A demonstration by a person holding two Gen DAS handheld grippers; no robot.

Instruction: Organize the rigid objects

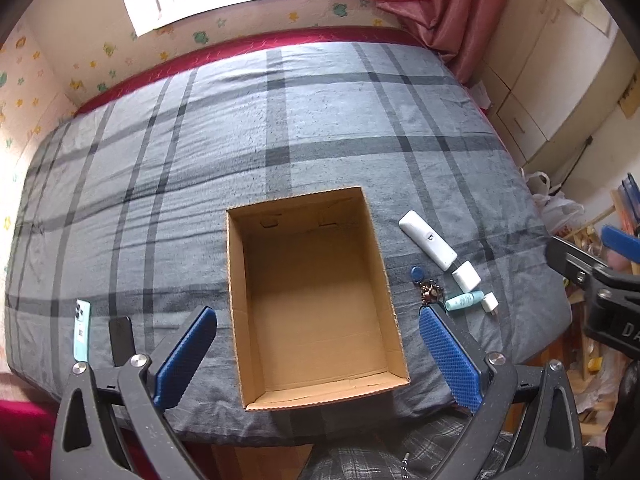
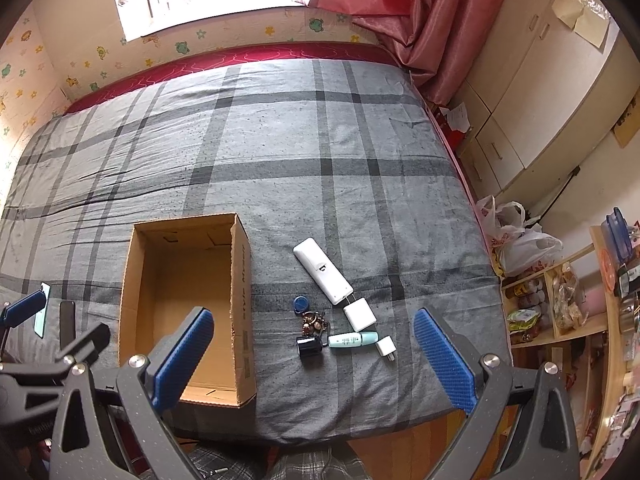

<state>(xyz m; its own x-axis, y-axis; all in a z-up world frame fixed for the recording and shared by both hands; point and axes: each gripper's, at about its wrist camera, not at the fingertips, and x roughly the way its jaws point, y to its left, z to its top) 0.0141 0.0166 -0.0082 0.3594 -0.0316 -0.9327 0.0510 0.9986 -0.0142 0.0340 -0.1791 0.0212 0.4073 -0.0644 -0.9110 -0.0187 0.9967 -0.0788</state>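
An open, empty cardboard box (image 1: 240, 280) (image 2: 244, 280) lies on the grey plaid bed. To its right lie a white remote (image 1: 427, 239) (image 2: 322, 271), a white block (image 1: 466, 276) (image 2: 359, 314), a mint tube (image 1: 464, 300) (image 2: 353, 339), a small white plug (image 1: 490, 304) (image 2: 386, 348), a blue key fob (image 1: 416, 274) (image 2: 301, 304), a key bunch (image 2: 314, 323) and a black cap (image 2: 309, 346). A mint phone (image 1: 81, 330) and a black phone (image 1: 122, 340) lie left of the box. My left gripper (image 1: 316, 356) is open above the box's near end. My right gripper (image 2: 314, 360) is open above the small items.
The bed's near edge is just below both grippers. A red curtain (image 2: 420, 20) hangs at the back right. Cupboards (image 2: 520, 100), plastic bags (image 2: 516, 236) and a cluttered shelf (image 2: 560, 300) stand right of the bed.
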